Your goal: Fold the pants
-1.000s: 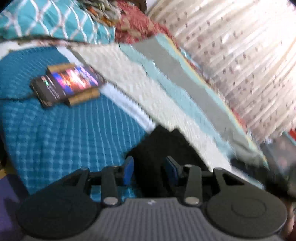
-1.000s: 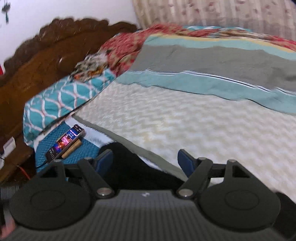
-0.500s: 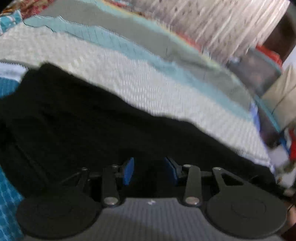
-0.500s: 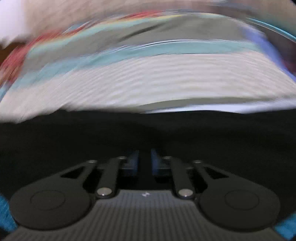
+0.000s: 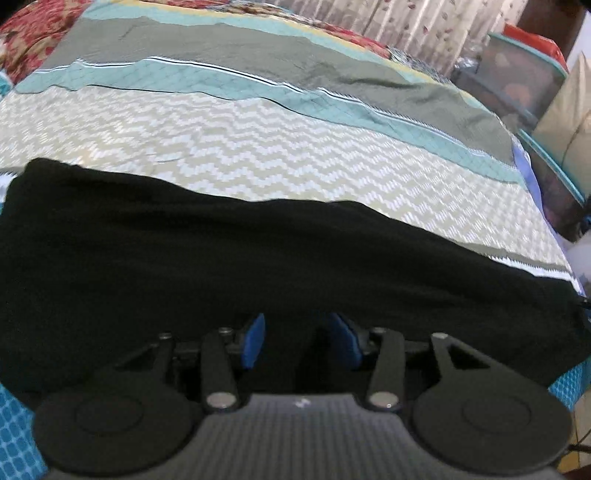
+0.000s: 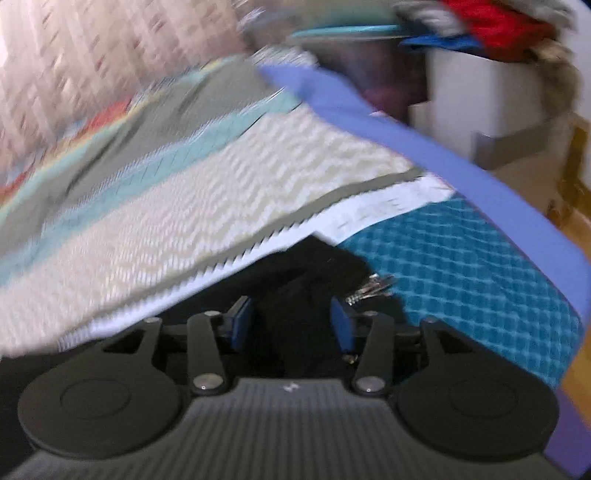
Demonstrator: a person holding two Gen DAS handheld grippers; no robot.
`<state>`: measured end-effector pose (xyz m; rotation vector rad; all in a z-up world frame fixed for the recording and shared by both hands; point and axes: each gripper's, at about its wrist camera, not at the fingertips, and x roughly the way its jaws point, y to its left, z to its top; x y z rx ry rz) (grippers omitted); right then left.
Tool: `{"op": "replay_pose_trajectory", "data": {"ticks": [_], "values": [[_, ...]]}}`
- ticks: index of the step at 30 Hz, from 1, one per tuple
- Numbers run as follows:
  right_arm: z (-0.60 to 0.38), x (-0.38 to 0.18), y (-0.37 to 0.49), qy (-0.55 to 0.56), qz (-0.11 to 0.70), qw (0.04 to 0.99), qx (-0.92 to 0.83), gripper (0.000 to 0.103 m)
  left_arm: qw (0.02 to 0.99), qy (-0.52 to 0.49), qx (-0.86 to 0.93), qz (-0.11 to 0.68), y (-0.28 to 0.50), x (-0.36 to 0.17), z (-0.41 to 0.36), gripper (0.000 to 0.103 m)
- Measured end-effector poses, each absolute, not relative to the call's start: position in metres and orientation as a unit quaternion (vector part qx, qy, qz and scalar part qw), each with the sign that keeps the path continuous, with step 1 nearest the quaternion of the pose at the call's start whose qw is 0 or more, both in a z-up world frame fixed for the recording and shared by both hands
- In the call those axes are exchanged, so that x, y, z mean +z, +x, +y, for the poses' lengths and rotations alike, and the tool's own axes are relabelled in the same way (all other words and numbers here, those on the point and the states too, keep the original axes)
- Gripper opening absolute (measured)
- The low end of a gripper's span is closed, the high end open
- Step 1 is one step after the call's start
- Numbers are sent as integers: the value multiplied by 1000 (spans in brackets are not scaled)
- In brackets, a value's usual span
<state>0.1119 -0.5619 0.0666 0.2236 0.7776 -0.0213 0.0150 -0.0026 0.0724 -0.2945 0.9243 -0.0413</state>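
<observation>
Looking along the left gripper, the left wrist view showed black pants spread in a long band across the near part of the bed, lying on the zigzag-patterned bedspread. The blue pads stood apart w/ black cloth between them; jaws were opening, and whether the pads pressed the fabric couldn't be told, dark on dark. Compared w/ a second before: back then this view faced the head of the bed, w/ a lit phone on the teal cover and only a small corner of pants in front of the fingers. Now the phone was out of frame, the pants filled the width of the view, and a curtain plus storage boxes sat at top right. Judged from this, the garment had been drawn out lengthwise, prob. the laying-flat step before a fold.

The right wrist view was blurred by motion. The right gripper had its jaws opening, w/ a bunched end of the pants between the pads, at the foot corner of the bed beside the teal checked cover. Something small and metallic glinted at the cloth's edge, poss. a zip or clasp; too blurred to say. Half a sec earlier these pads were nearly touching, and a sec earlier wide apart facing the wooden headboard. So it looked like a pinch now being let go, w/ this end set down near the corner. No fold looked made yet.
</observation>
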Motion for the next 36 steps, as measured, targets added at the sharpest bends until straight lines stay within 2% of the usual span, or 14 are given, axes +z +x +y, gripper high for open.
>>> {"op": "replay_pose_trajectory", "data": {"ticks": [2, 3, 7, 10, 13, 15, 18, 22, 24, 26, 31, 32, 34, 36], "values": [[-549, 66, 119, 67, 380, 922, 1, 23, 882, -133, -23, 452, 17, 71, -12, 42], [-547, 71, 118, 67, 371, 926, 9, 6, 881, -130, -24, 455, 18, 70, -15, 42], [-557, 103, 115, 94, 300, 949, -4, 6, 880, -122, -22, 458, 23, 73, -23, 42], [-559, 94, 139, 96, 320, 943, -7, 6, 879, -120, -15, 461, 28, 72, -26, 42], [-561, 78, 153, 98, 341, 935, -18, 9, 879, -117, -13, 461, 29, 68, -27, 45], [-575, 66, 150, 101, 369, 923, -32, 16, 876, -109, -11, 469, 30, 62, -28, 45], [-600, 78, 120, 162, 343, 925, -42, 25, 879, -101, -14, 466, 26, 61, -30, 48], [-625, 97, 71, 226, 295, 927, -41, 30, 879, -107, -17, 464, 25, 65, -31, 50], [-629, 99, 51, 241, 289, 926, -39, 38, 880, -112, -22, 461, 23, 67, -33, 50], [-630, 95, 32, 262, 284, 922, -36, 41, 880, -115, -30, 460, 20, 70, -36, 50], [-619, 84, 28, 281, 296, 912, -24, 42, 880, -102, -55, 460, 14, 74, -50, 50], [-616, 82, 33, 277, 302, 912, -23, 38, 880, -100, -58, 460, 13, 74, -52, 50], [-609, 82, 41, 271, 310, 911, -17, 5, 880, -99, -62, 461, 10, 74, -55, 50], [-603, 86, 44, 251, 307, 917, -36, 3, 879, -100, -60, 463, 7, 74, -56, 50]]}}
